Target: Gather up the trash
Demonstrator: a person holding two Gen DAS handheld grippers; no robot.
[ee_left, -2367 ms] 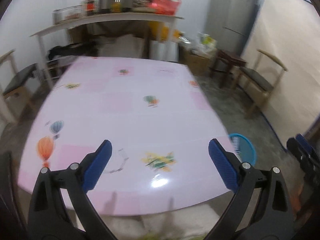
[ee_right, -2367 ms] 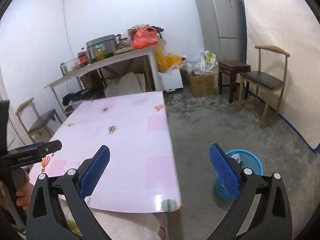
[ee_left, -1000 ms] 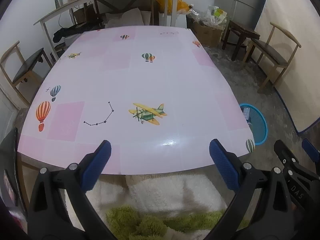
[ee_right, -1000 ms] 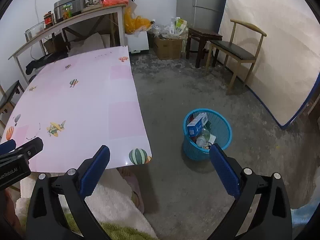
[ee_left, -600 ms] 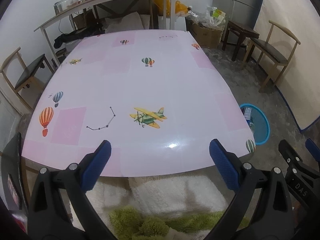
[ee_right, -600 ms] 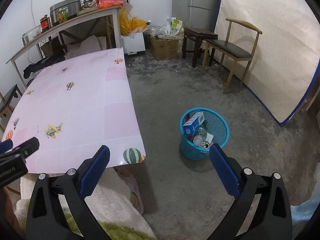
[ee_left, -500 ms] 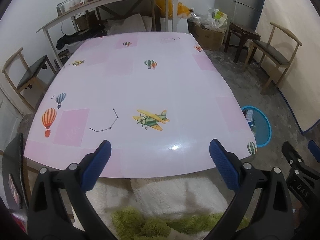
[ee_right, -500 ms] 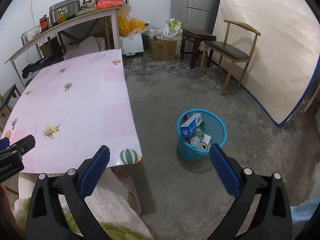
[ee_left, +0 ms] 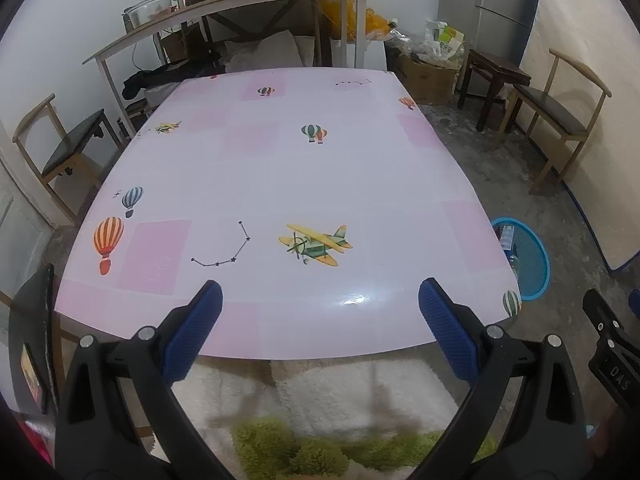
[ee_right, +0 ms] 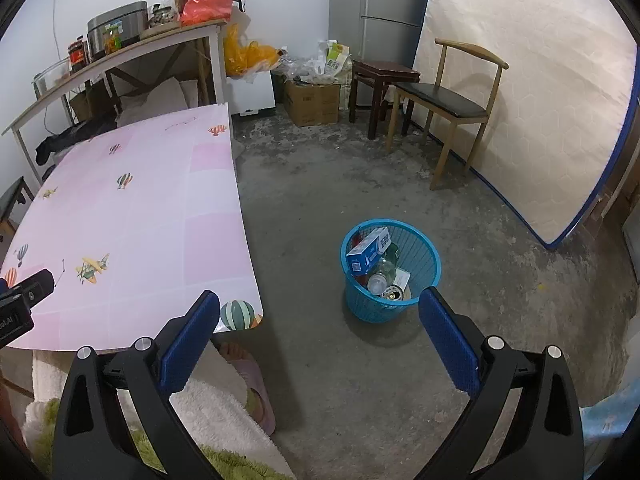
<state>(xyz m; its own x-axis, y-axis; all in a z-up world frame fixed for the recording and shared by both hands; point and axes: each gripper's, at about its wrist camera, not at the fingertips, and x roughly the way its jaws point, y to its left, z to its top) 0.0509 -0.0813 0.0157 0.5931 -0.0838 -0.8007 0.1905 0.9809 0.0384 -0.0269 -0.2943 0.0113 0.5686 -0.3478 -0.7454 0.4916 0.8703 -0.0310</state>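
Note:
A blue mesh waste basket (ee_right: 420, 280) stands on the concrete floor right of the table; it holds a blue-and-white carton (ee_right: 368, 251), a clear bottle (ee_right: 380, 276) and a can (ee_right: 392, 293). The same basket (ee_left: 528, 258) peeks past the table's right edge in the left wrist view. My left gripper (ee_left: 320, 312) hangs open over the near edge of the pink table (ee_left: 280, 176), with nothing between its fingers. My right gripper (ee_right: 318, 322) is open above the floor, near the table's corner, with the basket just beyond its right finger. No trash shows on the tabletop.
A person's white fluffy clothing (ee_left: 360, 396) and slippered foot (ee_right: 248, 376) lie below the table's near edge. Wooden chairs (ee_right: 448, 96) (ee_left: 68, 148) stand at right and left. A cluttered shelf table (ee_left: 240, 4), cardboard box (ee_right: 312, 104), stool (ee_right: 380, 76) and fridge (ee_right: 384, 8) line the back wall.
Both grippers have drawn back and tilted downward: the table's near edge, the white clothing and the basket's contents have come into view. Both stay open.

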